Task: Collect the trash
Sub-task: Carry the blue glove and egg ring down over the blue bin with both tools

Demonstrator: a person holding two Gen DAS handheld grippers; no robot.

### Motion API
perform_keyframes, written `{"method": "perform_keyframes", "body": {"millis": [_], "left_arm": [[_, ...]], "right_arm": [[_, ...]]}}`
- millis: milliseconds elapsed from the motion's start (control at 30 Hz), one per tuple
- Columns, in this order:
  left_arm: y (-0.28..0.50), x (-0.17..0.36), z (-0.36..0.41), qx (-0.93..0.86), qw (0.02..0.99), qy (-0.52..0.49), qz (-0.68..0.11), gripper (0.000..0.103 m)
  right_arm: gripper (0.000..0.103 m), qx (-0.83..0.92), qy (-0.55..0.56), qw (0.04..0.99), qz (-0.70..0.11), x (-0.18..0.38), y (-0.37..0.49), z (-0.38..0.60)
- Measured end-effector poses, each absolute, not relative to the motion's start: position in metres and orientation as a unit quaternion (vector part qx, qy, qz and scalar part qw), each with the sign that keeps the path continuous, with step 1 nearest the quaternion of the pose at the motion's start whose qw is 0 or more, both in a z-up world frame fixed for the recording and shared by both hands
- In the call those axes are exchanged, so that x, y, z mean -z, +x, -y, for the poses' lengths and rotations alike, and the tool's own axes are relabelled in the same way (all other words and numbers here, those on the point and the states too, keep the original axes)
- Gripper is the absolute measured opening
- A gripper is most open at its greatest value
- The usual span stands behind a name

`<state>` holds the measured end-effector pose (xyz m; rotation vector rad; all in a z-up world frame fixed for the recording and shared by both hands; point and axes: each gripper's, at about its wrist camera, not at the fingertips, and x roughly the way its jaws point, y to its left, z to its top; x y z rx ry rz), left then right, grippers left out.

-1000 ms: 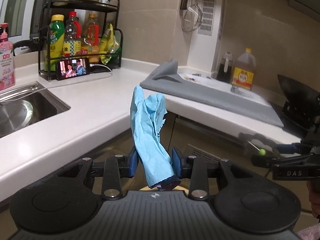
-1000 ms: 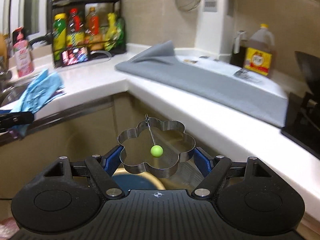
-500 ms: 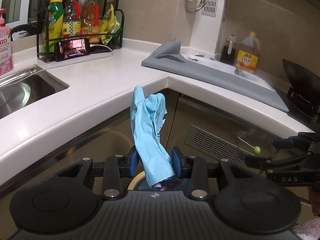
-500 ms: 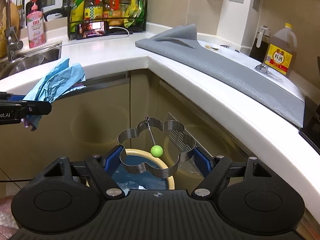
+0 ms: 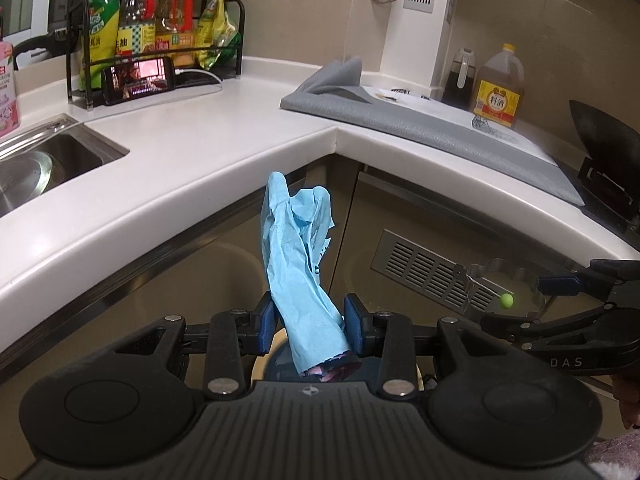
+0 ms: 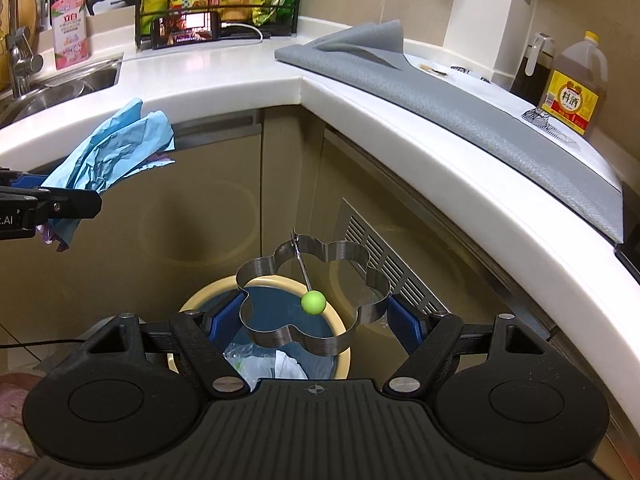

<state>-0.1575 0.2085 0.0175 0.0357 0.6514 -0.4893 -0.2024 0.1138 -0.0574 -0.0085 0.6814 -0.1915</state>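
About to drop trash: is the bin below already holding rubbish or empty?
Holding rubbish: the trash bin is open-topped, with crumpled white and clear wrappers visible inside. How full, cannot tell.

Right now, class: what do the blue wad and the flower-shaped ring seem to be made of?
Blue wad: probably thin paper, matte, with sharp creases and a ragged torn edge; thin plastic sheet cannot be ruled out.
Flower-shaped ring: polished metal, likely stainless steel, a thin band with mirror-like reflections; its green knob looks like smooth plastic.

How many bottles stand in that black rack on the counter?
3 show clearly in the rack: a green bottle on its left, a red-capped bottle in the middle, an amber bottle beside it. The yellow-green packet may hide more.
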Motion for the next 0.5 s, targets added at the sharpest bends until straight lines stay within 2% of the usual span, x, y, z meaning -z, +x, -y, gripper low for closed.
{"method": "perform_keyframes", "body": {"millis": [500], "left_arm": [[-0.133,0.009,-0.195,0.236,0.902,0.009,-0.361,0.040]], "right_arm": [[0.079,0.091,-0.024,0.924,-0.371,0.078,-0.181,-0.114]]}}
